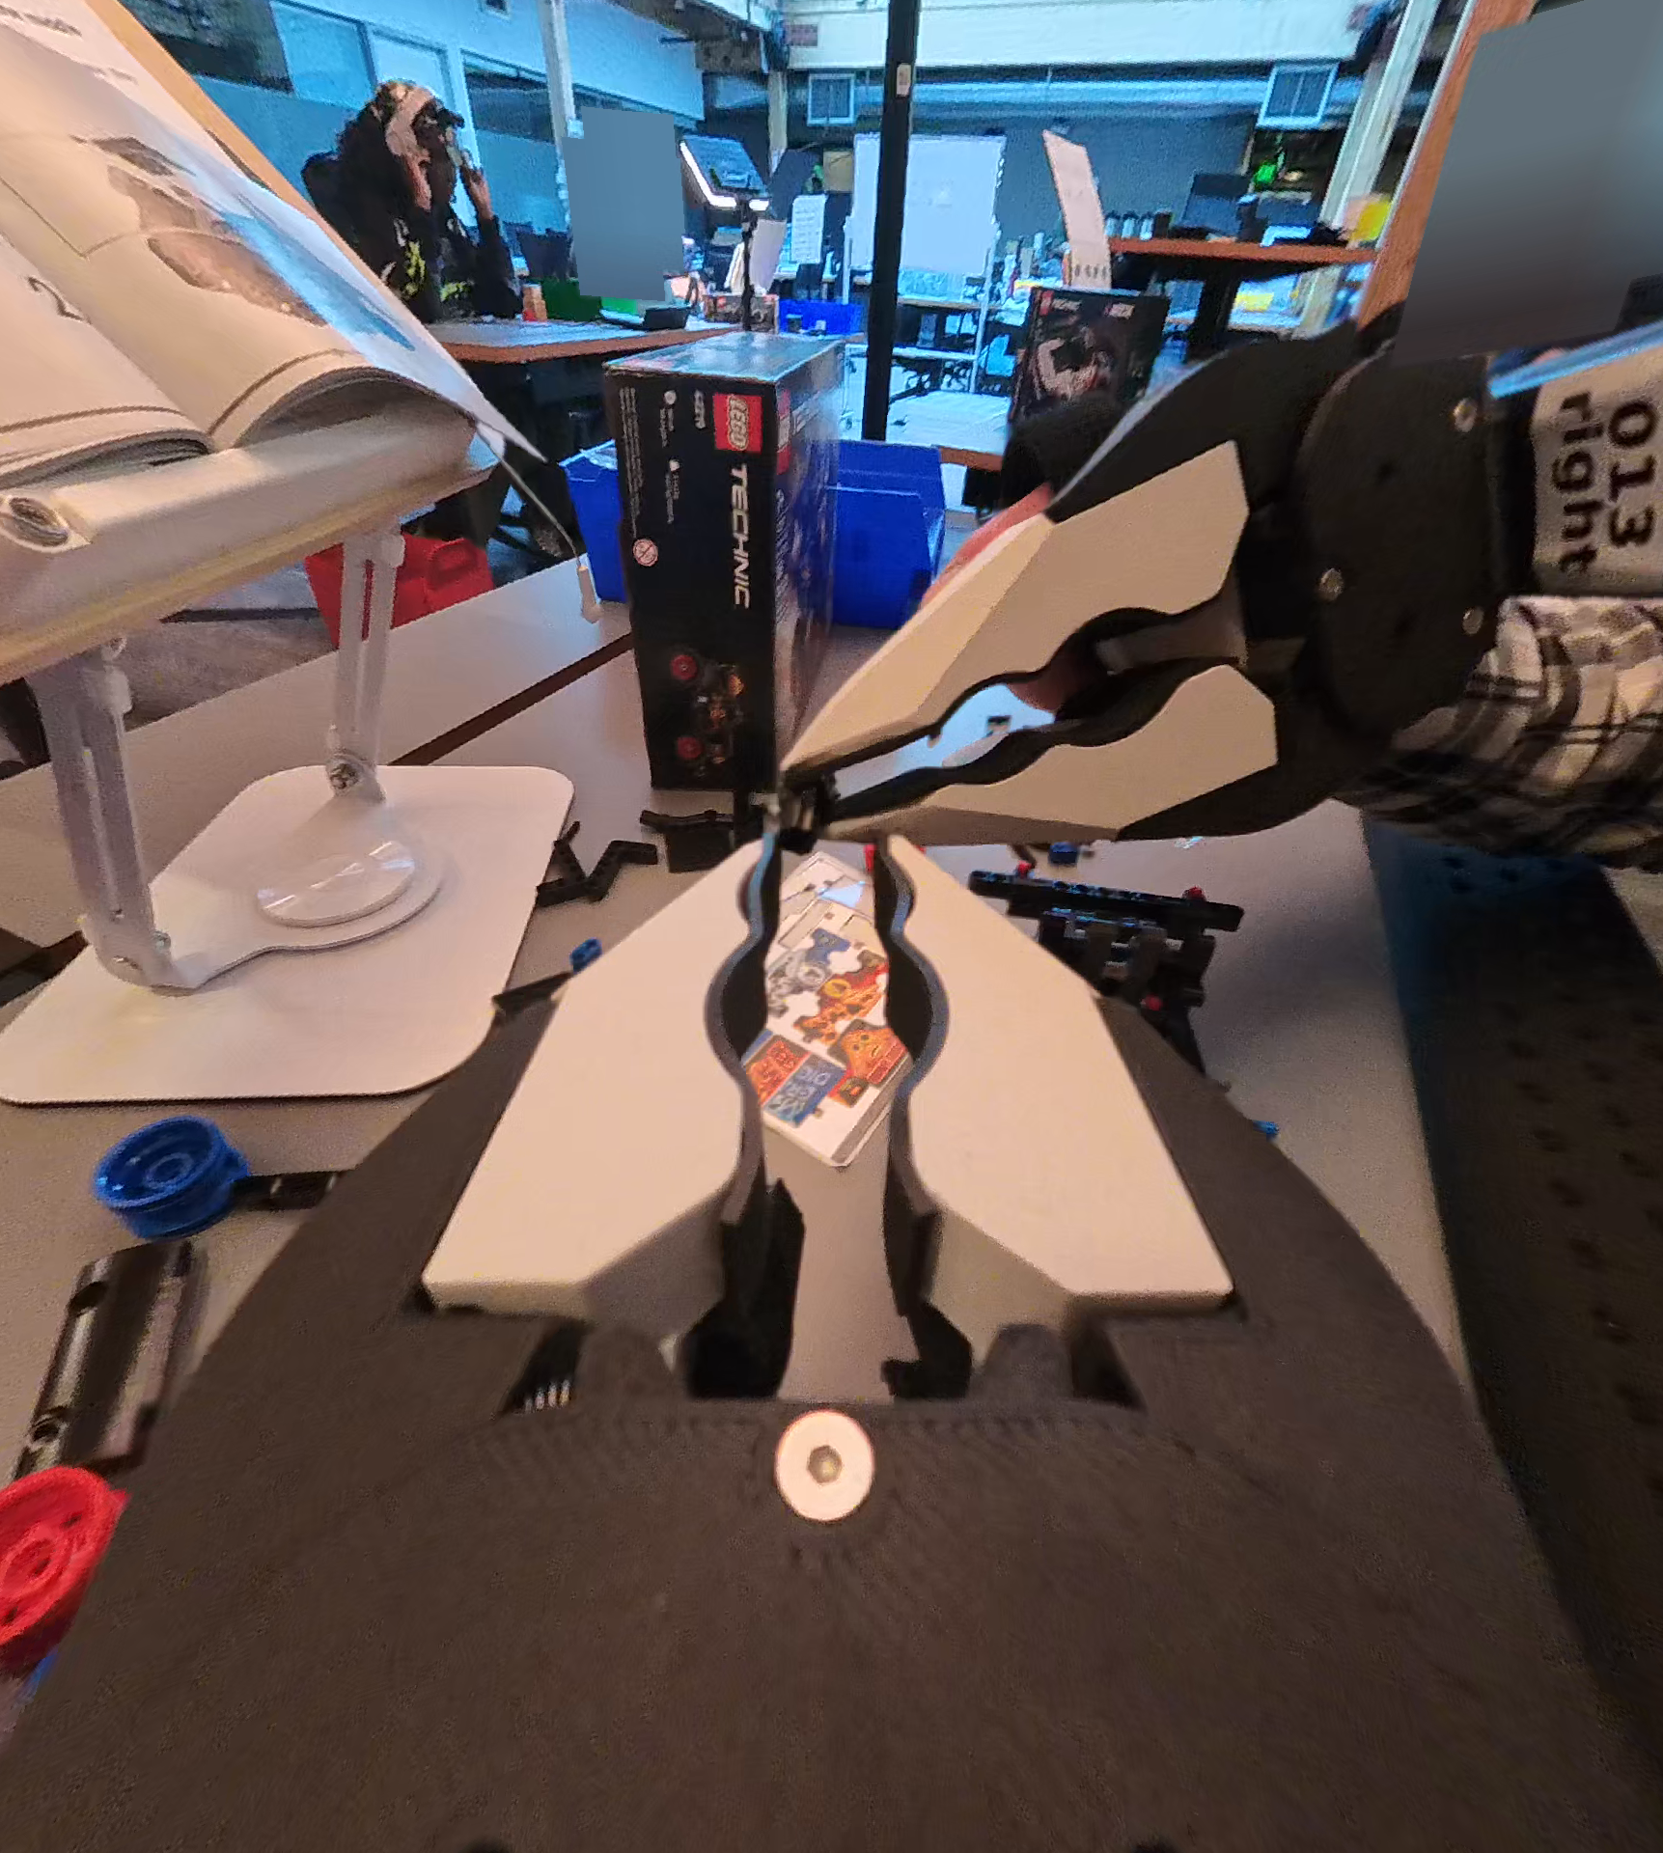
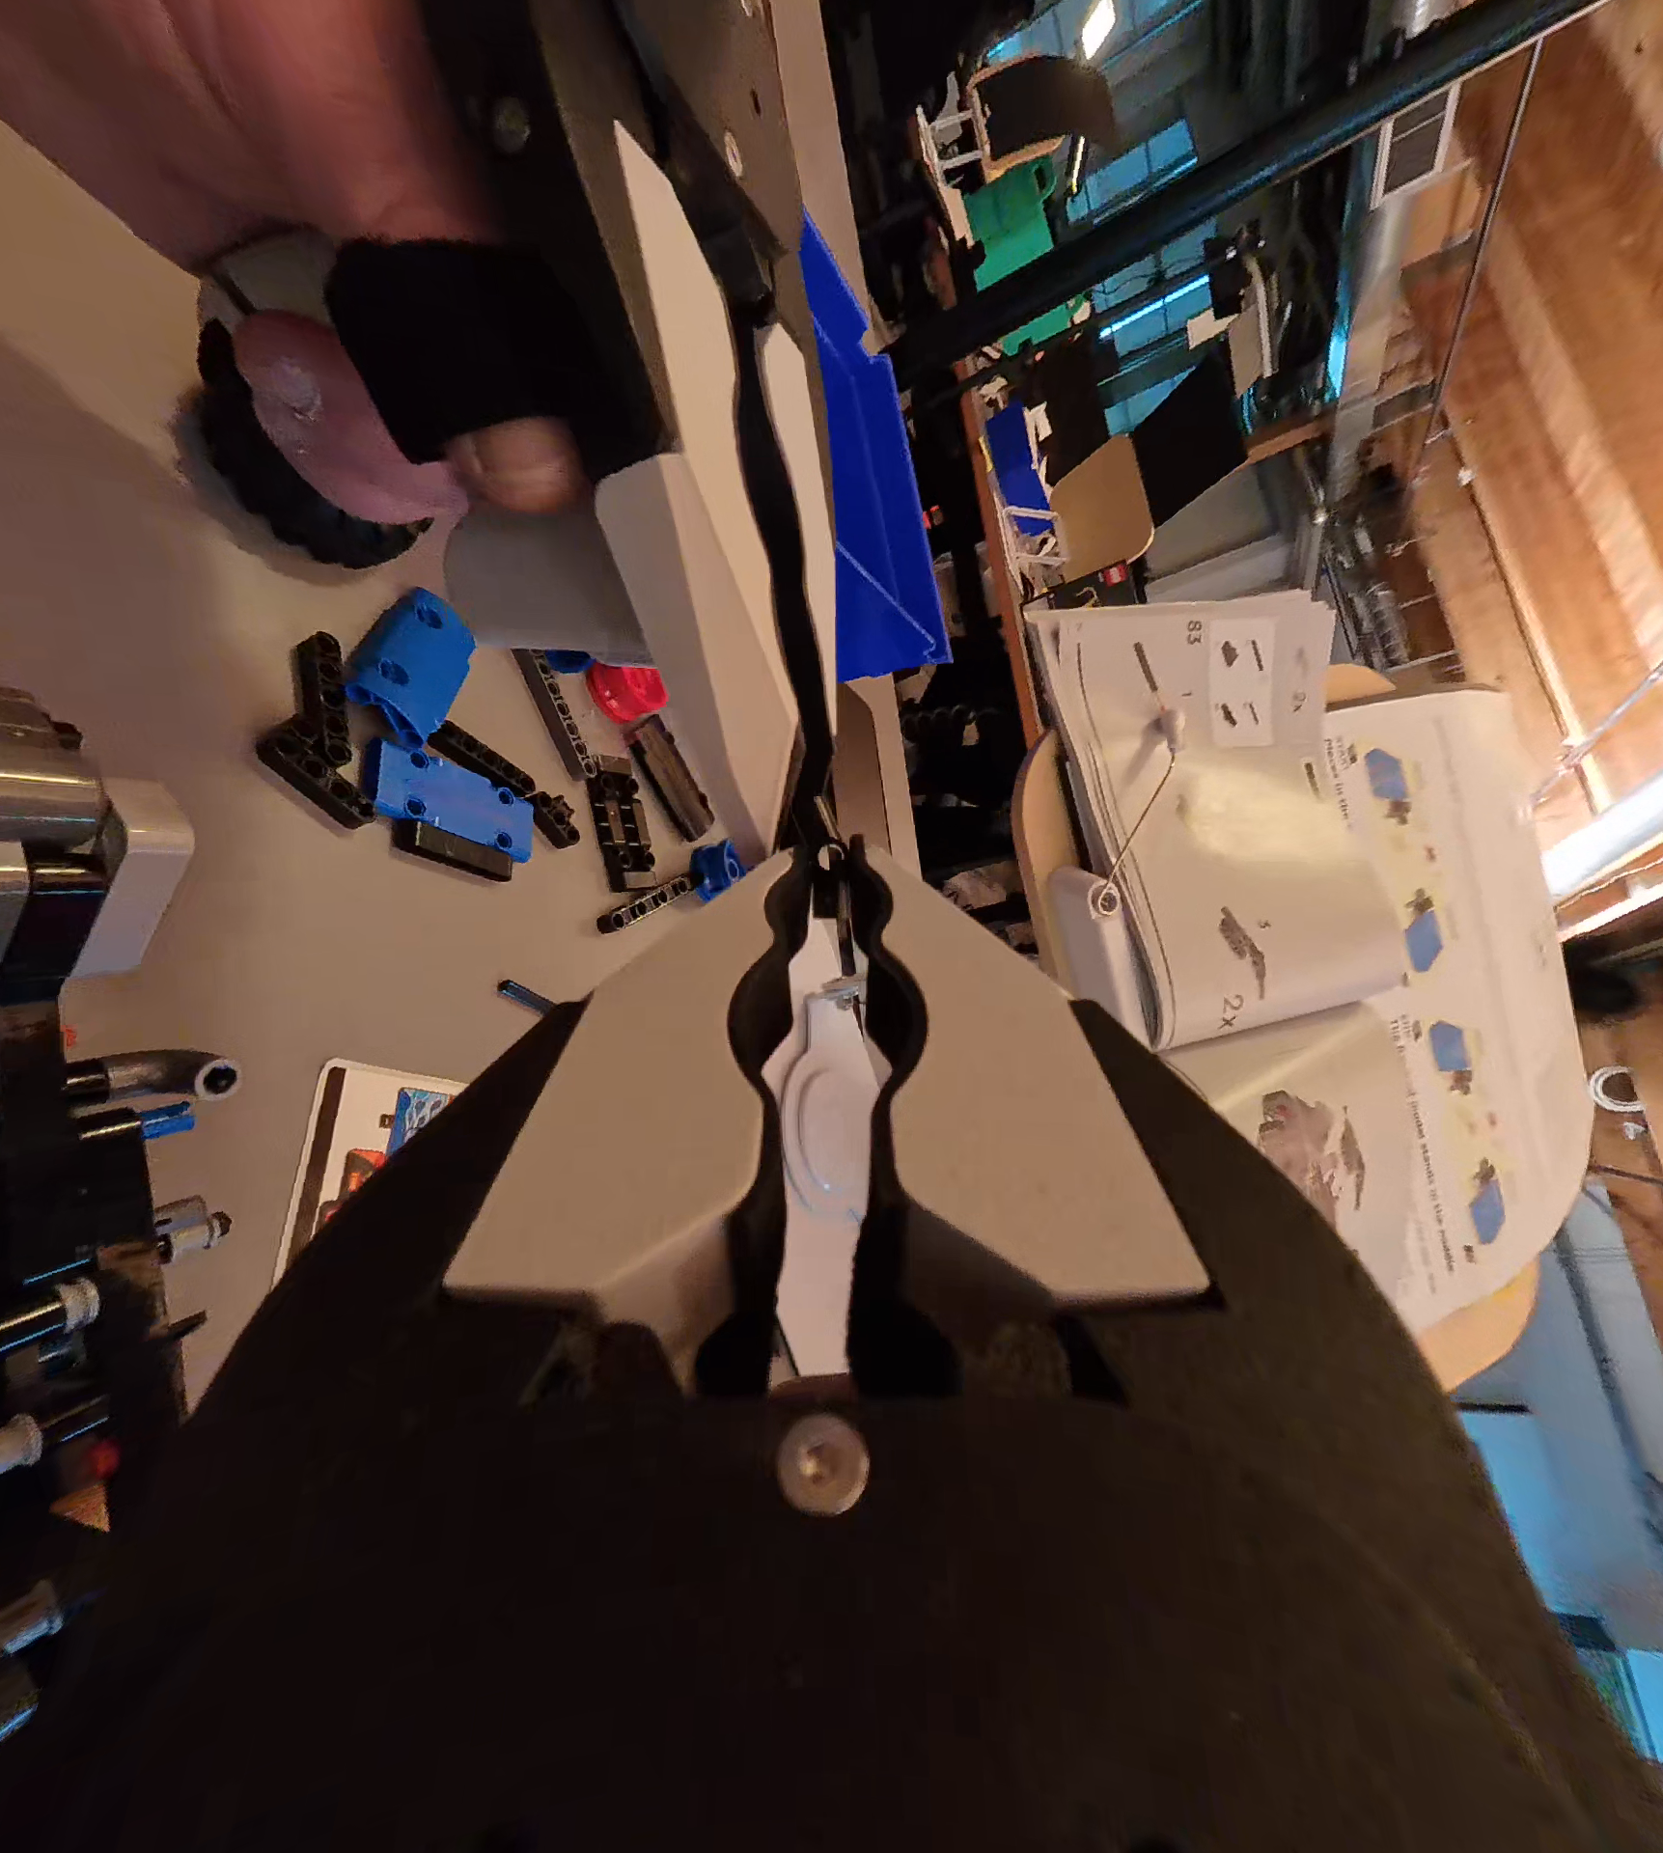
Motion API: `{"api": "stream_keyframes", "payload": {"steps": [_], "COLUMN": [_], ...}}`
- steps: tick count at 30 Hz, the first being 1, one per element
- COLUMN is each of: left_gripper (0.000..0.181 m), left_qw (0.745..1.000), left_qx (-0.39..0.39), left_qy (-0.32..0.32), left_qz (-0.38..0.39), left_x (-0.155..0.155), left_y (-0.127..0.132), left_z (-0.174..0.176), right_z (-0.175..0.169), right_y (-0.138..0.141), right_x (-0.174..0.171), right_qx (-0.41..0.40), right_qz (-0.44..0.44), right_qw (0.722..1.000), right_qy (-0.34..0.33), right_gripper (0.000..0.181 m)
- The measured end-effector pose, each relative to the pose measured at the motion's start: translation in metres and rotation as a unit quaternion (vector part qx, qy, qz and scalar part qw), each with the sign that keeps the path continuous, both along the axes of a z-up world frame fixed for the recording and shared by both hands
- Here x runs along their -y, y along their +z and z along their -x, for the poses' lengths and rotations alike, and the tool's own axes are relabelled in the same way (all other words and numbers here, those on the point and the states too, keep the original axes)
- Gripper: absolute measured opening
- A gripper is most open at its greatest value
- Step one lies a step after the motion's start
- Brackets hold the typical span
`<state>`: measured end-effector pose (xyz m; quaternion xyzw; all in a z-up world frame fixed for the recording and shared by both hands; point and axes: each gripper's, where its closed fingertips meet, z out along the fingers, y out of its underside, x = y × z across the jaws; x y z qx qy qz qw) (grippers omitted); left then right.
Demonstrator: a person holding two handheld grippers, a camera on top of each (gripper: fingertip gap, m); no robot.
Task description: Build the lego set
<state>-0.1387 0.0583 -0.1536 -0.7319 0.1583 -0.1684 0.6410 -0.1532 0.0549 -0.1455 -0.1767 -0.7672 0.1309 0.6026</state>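
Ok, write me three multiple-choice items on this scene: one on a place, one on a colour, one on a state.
1. The instruction booklet rests
A. flat on the table
B. on the white stand
C. on the floor

2. The two loose wheel hubs nearest the left wrist camera are
A. both yellow
B. green and white
C. a red wheel hub and a blue wheel hub

3. The Lego box is
A. standing upright on the table
B. lying flat
C. torn into pieces

Answers:
1 B: the open booklet leans on the stand's tilted tray.
2 C: one hub is red and the other blue.
3 A: the box stands on its narrow end.
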Motion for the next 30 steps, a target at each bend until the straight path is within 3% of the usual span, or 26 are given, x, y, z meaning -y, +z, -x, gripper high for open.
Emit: {"api": "stream_keyframes", "payload": {"steps": [3, 24, 27, 30], "left_gripper": [0.005, 0.004, 0.005, 0.022], "left_qw": [0.999, 0.984, 0.979, 0.981], "left_qx": [0.029, 0.144, 0.160, 0.144], "left_qy": [-0.016, -0.106, -0.122, -0.118], "left_qz": [-0.004, 0.021, 0.037, 0.051], "left_x": [0.003, 0.009, 0.009, 0.008], "left_y": [0.003, 0.010, 0.008, 0.001], "left_z": [0.000, -0.029, -0.036, -0.036], "right_z": [-0.003, -0.024, -0.031, -0.044], "right_y": [0.001, -0.002, -0.003, 0.008], "right_x": [0.003, 0.002, -0.001, -0.016], "right_qx": [0.000, 0.009, 0.015, 0.006], "right_qz": [0.003, -0.006, -0.002, 0.020], "right_qw": [1.000, 1.000, 1.000, 0.999], "right_qy": [0.013, -0.015, -0.019, -0.041], "right_gripper": [0.005, 0.005, 0.005, 0.005]}}
